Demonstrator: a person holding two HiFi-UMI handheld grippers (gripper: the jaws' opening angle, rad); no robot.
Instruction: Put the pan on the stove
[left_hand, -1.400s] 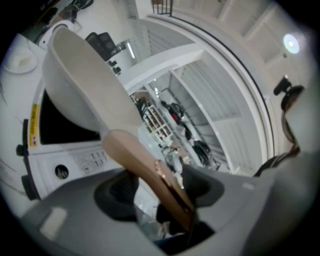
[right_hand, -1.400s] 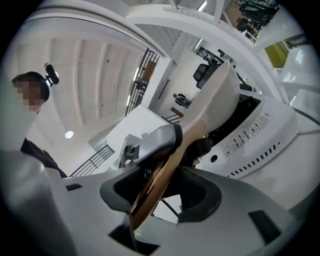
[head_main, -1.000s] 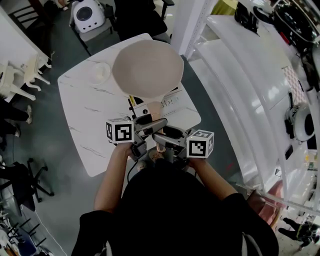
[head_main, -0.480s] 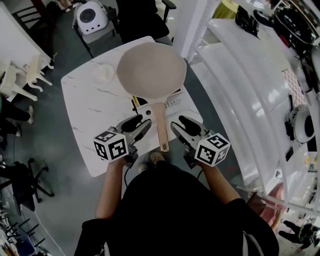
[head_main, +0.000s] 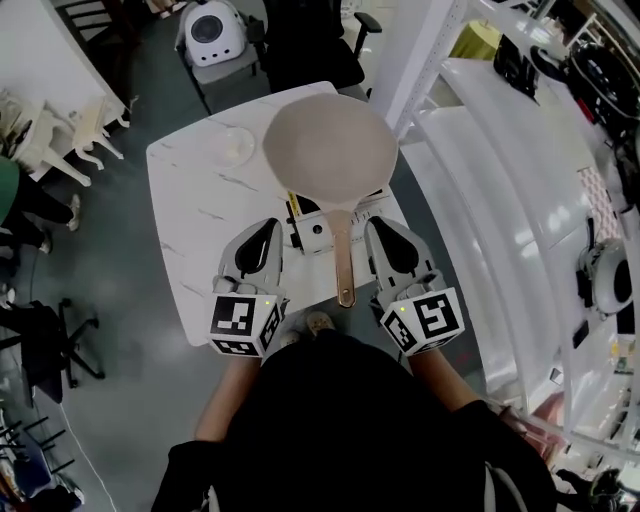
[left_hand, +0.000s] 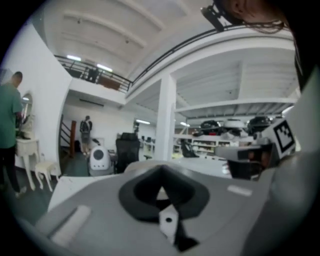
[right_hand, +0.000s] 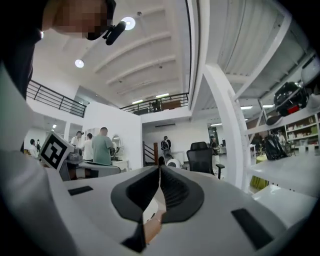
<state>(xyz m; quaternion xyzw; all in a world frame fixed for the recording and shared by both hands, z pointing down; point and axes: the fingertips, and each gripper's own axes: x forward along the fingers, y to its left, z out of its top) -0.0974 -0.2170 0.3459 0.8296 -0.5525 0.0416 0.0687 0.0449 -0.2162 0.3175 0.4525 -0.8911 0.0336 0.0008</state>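
The pan (head_main: 330, 150), round with a pale beige inside, sits on the stove (head_main: 312, 232) at the right side of the white marbled tabletop (head_main: 200, 220). The pan covers most of the stove, so only the stove's white near edge with a round knob shows below the pan's rim. The pan's long copper-coloured handle (head_main: 343, 260) points straight back toward the person and reaches just past the near edge of the tabletop. The left tongs (head_main: 266, 224) lie just to the left of the handle and the right tongs (head_main: 379, 224) just to its right, both apart from it and touching nothing on the tabletop. In the left gripper view the left tongs (left_hand: 161, 172) are closed, their dark pads meeting with nothing between them. In the right gripper view the right tongs (right_hand: 160, 172) are likewise pressed together and empty. Both point away from the person, toward the pan. A small white dish (head_main: 233, 147) rests on the tabletop just left of the pan's rim, close to the far edge. Beyond the tabletop stand a black office chair (head_main: 320, 50) and a white rounded device (head_main: 213, 30) on the grey floor, and white shelving (head_main: 500, 180) runs along the right side.
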